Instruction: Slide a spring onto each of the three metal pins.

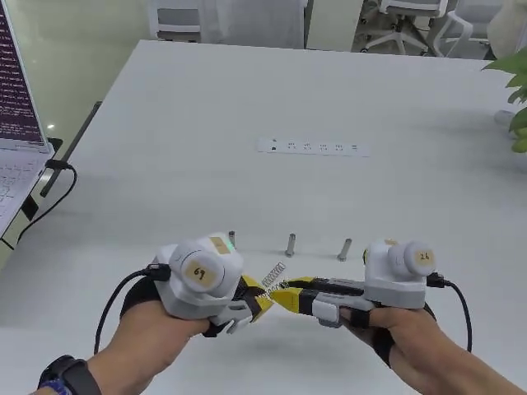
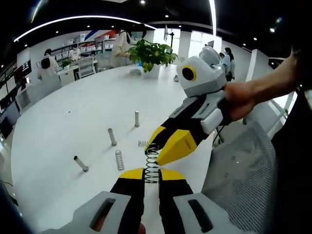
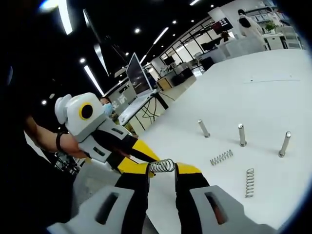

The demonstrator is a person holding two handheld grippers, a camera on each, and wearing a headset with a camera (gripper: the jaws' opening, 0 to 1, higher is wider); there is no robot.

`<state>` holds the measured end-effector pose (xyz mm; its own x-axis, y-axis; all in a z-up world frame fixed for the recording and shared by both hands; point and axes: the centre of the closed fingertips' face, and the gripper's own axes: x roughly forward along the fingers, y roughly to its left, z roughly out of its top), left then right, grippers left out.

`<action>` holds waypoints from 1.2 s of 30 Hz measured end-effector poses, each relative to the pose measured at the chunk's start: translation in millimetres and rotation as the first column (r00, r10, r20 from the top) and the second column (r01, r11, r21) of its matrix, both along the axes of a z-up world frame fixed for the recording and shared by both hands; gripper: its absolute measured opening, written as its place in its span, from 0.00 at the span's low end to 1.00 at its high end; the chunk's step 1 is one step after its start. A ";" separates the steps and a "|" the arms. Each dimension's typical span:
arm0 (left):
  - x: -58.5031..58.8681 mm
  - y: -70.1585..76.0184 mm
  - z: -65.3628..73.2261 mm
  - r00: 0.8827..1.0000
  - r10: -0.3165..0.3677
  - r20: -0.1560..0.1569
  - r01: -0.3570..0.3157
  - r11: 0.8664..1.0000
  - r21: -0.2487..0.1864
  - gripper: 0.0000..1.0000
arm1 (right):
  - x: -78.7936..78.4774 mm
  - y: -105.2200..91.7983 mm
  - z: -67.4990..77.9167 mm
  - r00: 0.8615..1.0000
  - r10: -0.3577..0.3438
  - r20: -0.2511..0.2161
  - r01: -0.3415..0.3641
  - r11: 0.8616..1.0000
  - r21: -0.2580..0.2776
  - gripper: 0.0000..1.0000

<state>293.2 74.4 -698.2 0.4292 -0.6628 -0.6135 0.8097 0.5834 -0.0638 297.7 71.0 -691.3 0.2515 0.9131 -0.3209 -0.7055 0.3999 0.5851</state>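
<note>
Head view: a spring [image 1: 274, 274] is being pinched by the narrowed left claw [image 2: 151, 171], with three bare metal pins [image 1: 291, 244] standing just beyond it. The right claw [image 3: 162, 171] is touching the spring; its grip cannot be told. First threading is seemingly being prepared; alignment over a pin is needed.

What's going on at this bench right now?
A person works two handheld grippers over a white table. The left gripper is closed on a small coiled metal spring. The right gripper has its tips at the spring's other end; whether it grips is unclear. Three upright metal pins stand bare, with two loose springs lying near them. No spring is on a pin yet.
</note>
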 end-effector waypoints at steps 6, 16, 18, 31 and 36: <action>0.5 0.2 1.0 1.000 0.001 0.003 -0.001 1.000 -0.005 0.02 | 3.3 -0.2 3.1 1.000 -0.014 -0.003 0.014 1.000 0.014 0.15; 4.4 0.0 4.0 1.000 -0.004 0.023 0.004 1.000 -0.014 0.02 | 8.3 2.6 11.4 1.000 -0.012 0.006 0.012 0.999 0.030 0.12; 5.3 -0.4 5.0 1.000 -0.009 0.030 0.009 1.000 -0.013 0.02 | 7.9 4.1 13.3 1.000 -0.008 0.006 0.008 1.000 0.029 0.12; 10.2 -5.1 8.7 0.998 -0.001 0.055 0.004 0.999 -0.045 0.02 | 11.1 5.4 22.3 0.998 0.022 0.054 -0.020 1.000 -0.024 0.08; 14.9 -7.7 12.3 0.998 0.012 0.070 -0.008 0.998 -0.068 0.02 | 13.1 7.3 29.9 0.995 0.040 0.094 -0.035 0.998 -0.051 0.08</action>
